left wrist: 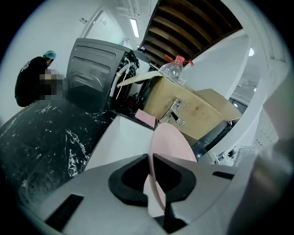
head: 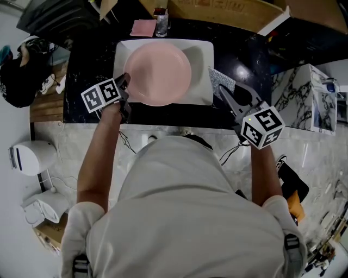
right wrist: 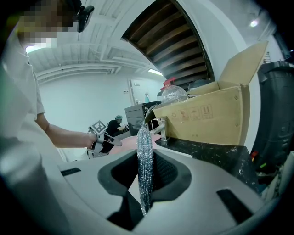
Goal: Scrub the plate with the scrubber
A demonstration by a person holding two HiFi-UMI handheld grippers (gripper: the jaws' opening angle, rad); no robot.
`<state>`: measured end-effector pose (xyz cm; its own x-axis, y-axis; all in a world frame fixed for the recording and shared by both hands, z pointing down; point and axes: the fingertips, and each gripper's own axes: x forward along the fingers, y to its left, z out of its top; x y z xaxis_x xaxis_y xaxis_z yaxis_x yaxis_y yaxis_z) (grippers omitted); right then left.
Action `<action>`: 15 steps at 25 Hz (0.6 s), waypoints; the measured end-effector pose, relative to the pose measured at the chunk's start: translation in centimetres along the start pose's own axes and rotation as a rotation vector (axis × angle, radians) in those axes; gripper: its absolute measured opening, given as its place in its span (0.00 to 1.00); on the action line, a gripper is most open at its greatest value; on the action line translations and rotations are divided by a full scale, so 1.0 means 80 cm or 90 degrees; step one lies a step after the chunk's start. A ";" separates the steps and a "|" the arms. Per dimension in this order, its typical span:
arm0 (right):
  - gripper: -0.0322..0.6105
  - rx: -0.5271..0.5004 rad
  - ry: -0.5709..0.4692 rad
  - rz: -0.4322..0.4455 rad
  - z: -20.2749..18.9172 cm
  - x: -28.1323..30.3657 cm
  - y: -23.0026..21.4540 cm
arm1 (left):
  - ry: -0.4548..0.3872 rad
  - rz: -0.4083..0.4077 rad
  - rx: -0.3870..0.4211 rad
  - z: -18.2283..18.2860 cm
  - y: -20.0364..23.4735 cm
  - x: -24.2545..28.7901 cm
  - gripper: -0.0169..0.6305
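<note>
A pink plate [head: 159, 73] is held over the white sink [head: 202, 54], its left rim pinched by my left gripper [head: 124, 82]. In the left gripper view the plate [left wrist: 171, 146] stands edge-on between the shut jaws of the left gripper [left wrist: 152, 161]. My right gripper [head: 218, 88] hangs to the right of the sink, shut on a silvery mesh scrubber [head: 222, 81]. The scrubber [right wrist: 144, 161] shows edge-on in the right gripper view, clamped at the right gripper [right wrist: 145, 160]. Scrubber and plate are apart.
The sink sits in a black marbled counter [head: 87, 70]. A pink cloth [head: 143, 27] and a small bottle [head: 161, 23] lie behind the sink, before a cardboard box [head: 217, 13]. A faucet [right wrist: 161, 128] stands at the sink. A person [left wrist: 32, 80] stands in the background.
</note>
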<state>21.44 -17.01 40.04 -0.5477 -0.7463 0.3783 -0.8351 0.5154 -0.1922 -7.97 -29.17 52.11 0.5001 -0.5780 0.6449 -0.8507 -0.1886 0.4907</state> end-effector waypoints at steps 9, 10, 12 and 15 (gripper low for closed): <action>0.17 0.007 0.018 0.009 -0.016 -0.006 -0.033 | 0.045 0.046 -0.015 -0.017 0.020 0.067 0.06; 0.17 0.009 0.019 0.010 -0.017 -0.007 -0.037 | 0.054 0.051 -0.018 -0.019 0.023 0.075 0.06; 0.17 0.015 0.023 0.013 -0.021 -0.008 -0.043 | 0.073 0.058 -0.026 -0.026 0.030 0.092 0.07; 0.17 0.023 0.032 0.017 -0.030 -0.009 -0.055 | 0.100 0.081 -0.028 -0.038 0.045 0.115 0.07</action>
<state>25.61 -17.71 42.76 -0.5667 -0.7100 0.4179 -0.8224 0.5185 -0.2343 -5.92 -32.79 61.58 0.4110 -0.4635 0.7851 -0.9024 -0.0845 0.4225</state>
